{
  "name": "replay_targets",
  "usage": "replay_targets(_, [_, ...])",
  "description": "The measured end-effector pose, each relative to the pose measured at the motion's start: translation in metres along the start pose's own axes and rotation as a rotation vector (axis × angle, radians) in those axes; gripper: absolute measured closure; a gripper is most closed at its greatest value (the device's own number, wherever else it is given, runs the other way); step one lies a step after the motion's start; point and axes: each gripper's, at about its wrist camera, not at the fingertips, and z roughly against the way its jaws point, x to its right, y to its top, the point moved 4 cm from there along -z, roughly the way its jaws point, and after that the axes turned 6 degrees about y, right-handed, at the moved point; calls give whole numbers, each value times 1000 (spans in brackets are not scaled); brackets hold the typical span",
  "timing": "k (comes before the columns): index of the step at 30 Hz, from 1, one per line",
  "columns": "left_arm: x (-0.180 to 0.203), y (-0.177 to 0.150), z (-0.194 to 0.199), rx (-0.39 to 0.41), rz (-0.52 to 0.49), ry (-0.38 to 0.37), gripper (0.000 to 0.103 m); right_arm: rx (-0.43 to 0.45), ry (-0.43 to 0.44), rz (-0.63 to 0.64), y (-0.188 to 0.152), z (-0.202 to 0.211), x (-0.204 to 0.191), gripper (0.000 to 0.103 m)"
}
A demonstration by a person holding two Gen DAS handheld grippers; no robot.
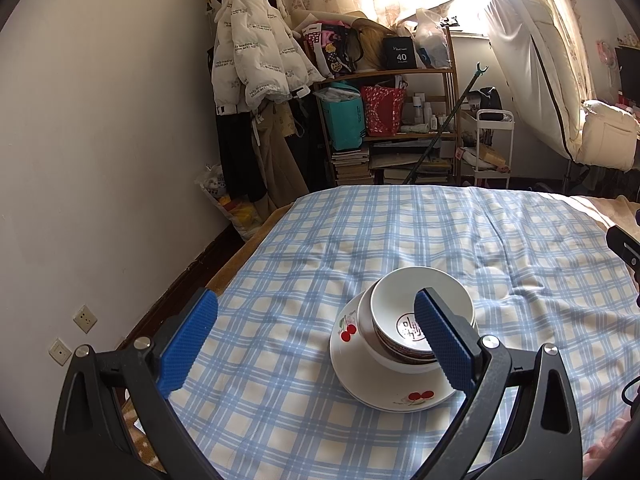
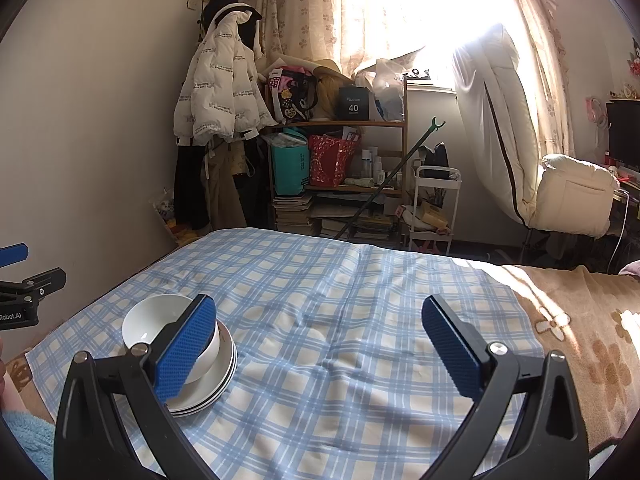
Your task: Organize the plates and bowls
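Observation:
White bowls point(image 1: 404, 312) sit nested on a stack of white plates point(image 1: 376, 380) with cherry prints, on the blue checked cloth point(image 1: 360, 240). My left gripper point(image 1: 316, 344) is open and empty, held above the cloth just left of the stack; its right finger overlaps the bowls in view. In the right wrist view the same bowls point(image 2: 156, 324) and plates point(image 2: 216, 384) lie at the lower left, behind the left finger. My right gripper point(image 2: 320, 346) is open and empty, to the right of the stack.
The cloth covers a bed with a brown flowered blanket point(image 2: 580, 320) on the right. A wall point(image 1: 100, 140) runs along the left. A cluttered shelf point(image 1: 400, 120), hanging coats point(image 1: 256, 60) and a white trolley point(image 1: 492, 144) stand beyond the far edge.

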Motion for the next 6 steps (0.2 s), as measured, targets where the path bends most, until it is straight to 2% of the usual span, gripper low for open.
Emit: replay_targets(6, [-3, 0, -2, 3, -4, -4, 6, 0, 1, 1, 0, 0, 0, 0])
